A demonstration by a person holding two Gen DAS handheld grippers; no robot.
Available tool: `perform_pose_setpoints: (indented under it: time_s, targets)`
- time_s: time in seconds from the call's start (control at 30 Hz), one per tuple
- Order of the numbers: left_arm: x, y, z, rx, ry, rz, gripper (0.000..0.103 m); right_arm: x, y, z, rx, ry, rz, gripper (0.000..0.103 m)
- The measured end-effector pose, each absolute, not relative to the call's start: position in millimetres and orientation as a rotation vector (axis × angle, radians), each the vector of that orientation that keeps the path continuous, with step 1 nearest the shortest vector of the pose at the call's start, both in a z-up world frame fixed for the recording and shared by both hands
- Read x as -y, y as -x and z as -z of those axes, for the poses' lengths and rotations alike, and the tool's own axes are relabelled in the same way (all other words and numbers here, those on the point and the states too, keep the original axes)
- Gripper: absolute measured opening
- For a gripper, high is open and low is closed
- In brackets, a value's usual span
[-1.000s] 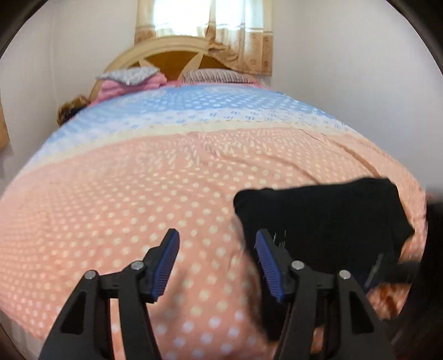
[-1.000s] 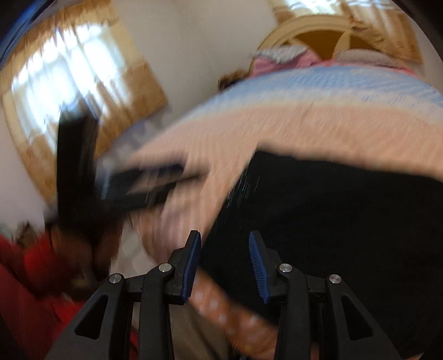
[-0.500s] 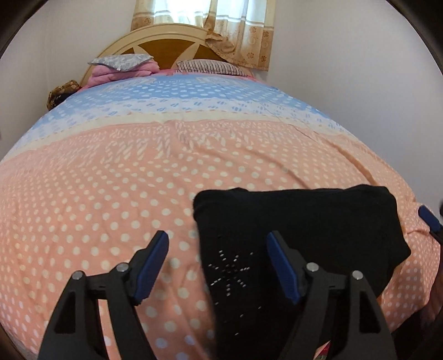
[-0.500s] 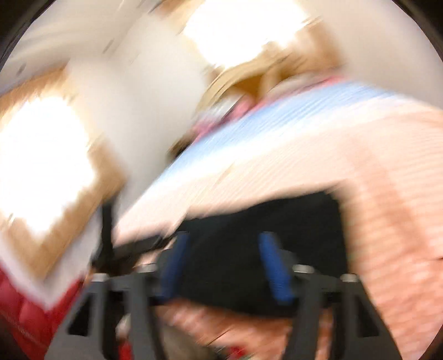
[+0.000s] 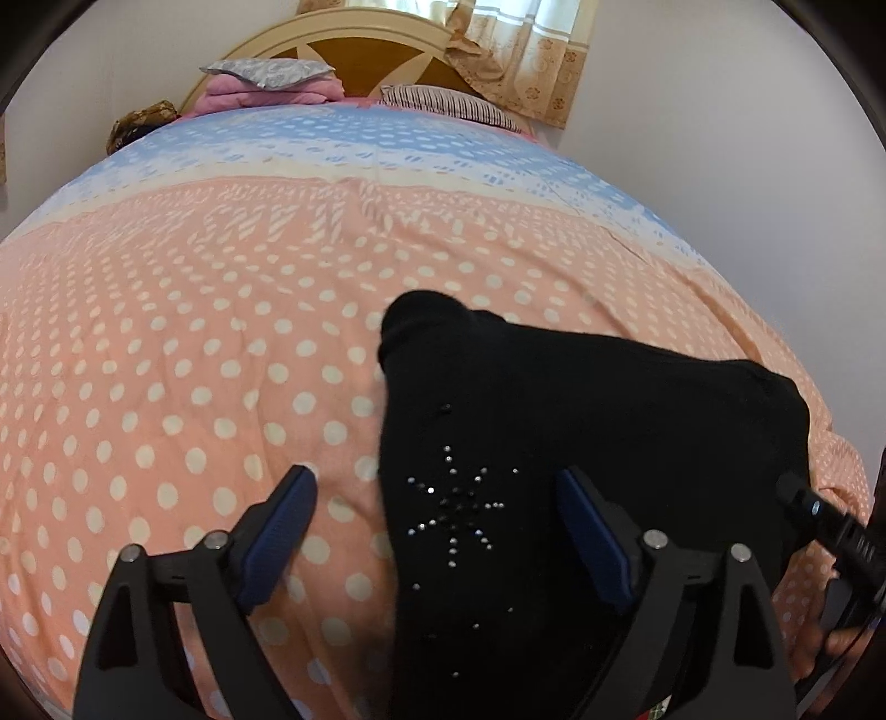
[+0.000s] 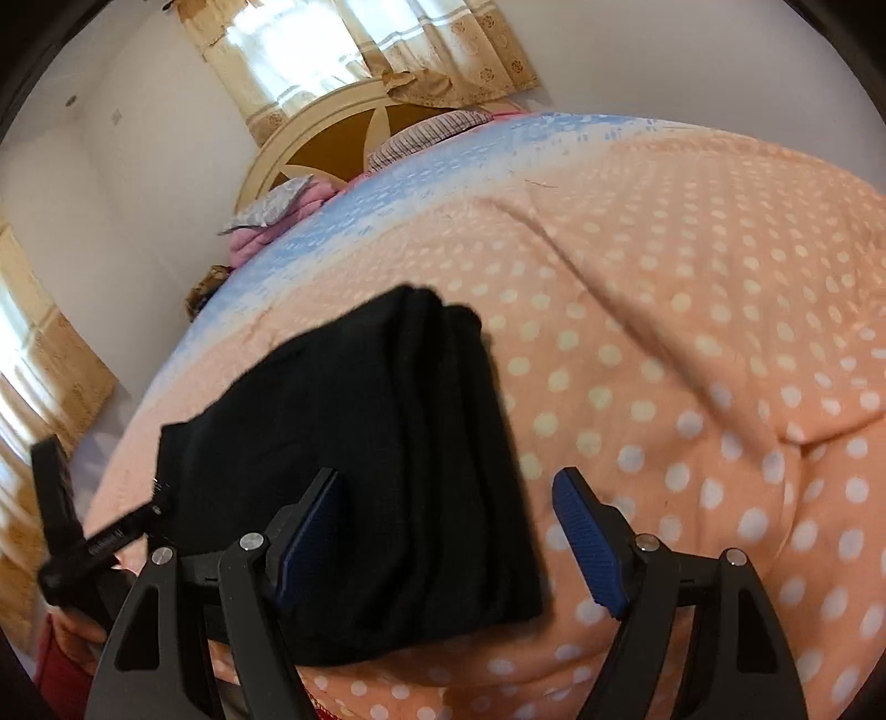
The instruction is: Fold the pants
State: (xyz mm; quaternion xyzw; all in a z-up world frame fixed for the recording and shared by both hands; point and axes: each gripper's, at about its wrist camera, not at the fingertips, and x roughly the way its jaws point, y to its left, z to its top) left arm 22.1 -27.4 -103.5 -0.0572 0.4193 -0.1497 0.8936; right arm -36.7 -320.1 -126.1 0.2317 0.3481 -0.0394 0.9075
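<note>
The black pants (image 5: 581,421) lie folded into a compact stack on the near part of the bed, with a star of small studs facing up. My left gripper (image 5: 437,531) is open and empty, hovering over the stack's left edge. In the right wrist view the pants (image 6: 354,443) show stacked layers along their right edge. My right gripper (image 6: 448,537) is open and empty, above the stack's near right corner. Each gripper's body shows at the other view's edge.
The bed has a peach polka-dot cover (image 5: 166,360) with a blue band (image 5: 360,138) toward the headboard (image 5: 343,50). Pillows and folded pink bedding (image 5: 266,83) lie at the head. White walls flank the bed; curtained windows (image 6: 354,50) stand behind and to the left.
Both grippers have opened wider. The right gripper swung from the left side of the pants to the stack's right edge. The left view shifted so the pants sit more central.
</note>
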Motion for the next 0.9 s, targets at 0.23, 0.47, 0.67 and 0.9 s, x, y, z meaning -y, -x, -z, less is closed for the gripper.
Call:
perform_pose_setpoints:
  time_s: [0.23,0.47,0.67,0.9]
  targets:
    - [26.6,-17.6,104.9,-0.881,0.136,0.313,0.092,292.2,36.0,126.2,-0.74,-0.393,0.082,0.049]
    - [33.5,-16.3,102.9,-0.922,0.118,0.314,0.087,288.8,38.9,123.6,-0.74,-0.354,0.095,0.043]
    - [41.8,-13.0,98.2,-0.922,0.11,0.363,0.059,300.1,40.1,131.0,-0.707,-0.464,0.085,0.051]
    - [51.6,-9.1,93.8,-0.897,0.034,0.348,0.041,290.1,37.6,130.2,-0.709,-0.404,0.105,0.054]
